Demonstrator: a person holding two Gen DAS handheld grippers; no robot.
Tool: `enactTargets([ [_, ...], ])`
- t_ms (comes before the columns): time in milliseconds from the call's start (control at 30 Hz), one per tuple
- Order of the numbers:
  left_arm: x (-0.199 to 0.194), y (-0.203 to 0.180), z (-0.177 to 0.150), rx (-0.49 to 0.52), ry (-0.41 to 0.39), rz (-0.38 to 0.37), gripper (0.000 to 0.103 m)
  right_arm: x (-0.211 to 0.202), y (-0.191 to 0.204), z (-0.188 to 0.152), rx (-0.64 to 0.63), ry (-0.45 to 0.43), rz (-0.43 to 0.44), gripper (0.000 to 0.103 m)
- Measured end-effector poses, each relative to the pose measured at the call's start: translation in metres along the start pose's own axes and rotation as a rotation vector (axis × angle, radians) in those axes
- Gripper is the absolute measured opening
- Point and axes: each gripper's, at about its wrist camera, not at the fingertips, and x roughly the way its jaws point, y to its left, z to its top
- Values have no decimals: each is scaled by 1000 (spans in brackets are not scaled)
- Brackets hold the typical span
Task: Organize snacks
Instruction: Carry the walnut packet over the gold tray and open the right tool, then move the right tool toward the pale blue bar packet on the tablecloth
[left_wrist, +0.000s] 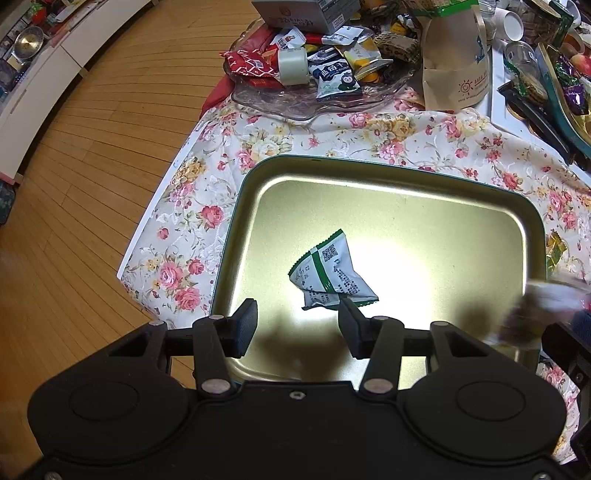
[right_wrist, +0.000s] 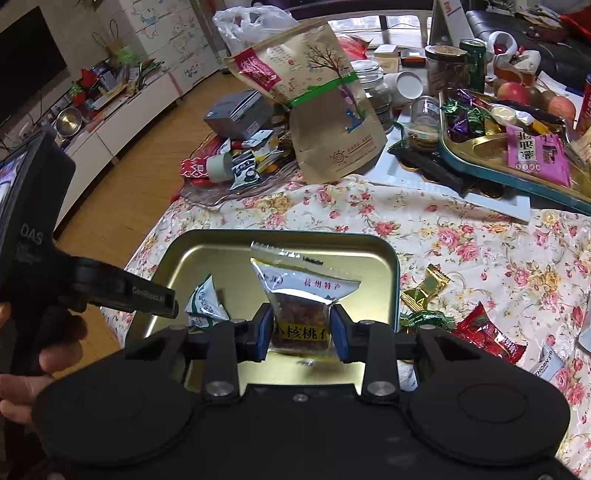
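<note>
A gold tin tray (left_wrist: 443, 221) with a teal rim lies on the flowered tablecloth. One crumpled green-and-white snack packet (left_wrist: 328, 269) lies in its middle. My left gripper (left_wrist: 297, 310) hovers open over the tray's near edge, just short of that packet, with nothing between its fingers. In the right wrist view my right gripper (right_wrist: 302, 328) is over the same tray (right_wrist: 207, 258). Its blue pads grip the lower sides of a clear walnut snack packet (right_wrist: 303, 284), which stands upright. The green-and-white packet (right_wrist: 205, 299) lies to its left, beside the left gripper's body (right_wrist: 110, 288).
A glass dish (left_wrist: 295, 103) piled with snacks and a kraft paper bag (left_wrist: 454, 62) stand behind the tray. Loose wrapped candies (right_wrist: 424, 291) and a red packet (right_wrist: 487, 332) lie on the cloth to the tray's right. A second teal tray (right_wrist: 517, 177) sits at the back right. Wooden floor lies past the table's left edge.
</note>
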Motion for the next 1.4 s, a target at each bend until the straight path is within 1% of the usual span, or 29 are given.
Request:
enactTargets([
  [233, -1, -2, 1, -2, 3, -11, 56, -4, 3, 1, -29, -32, 4, 37],
  [500, -2, -5, 1, 7, 5, -17, 56, -1, -4, 1, 7, -19, -36, 37],
  [800, -1, -9, 1, 19, 11, -24, 56, 5, -6, 0, 2, 17, -76, 38],
  [900, -2, -13, 1, 22, 12, -26, 56, 4, -7, 0, 7, 16, -79, 39],
  [1100, -8, -24, 2, 34, 5, -40, 56, 1, -15, 2, 36, 2, -100, 39],
  [1400, -26, -53, 3, 69, -14, -85, 56, -8, -36, 2, 76, -8, -145, 39],
])
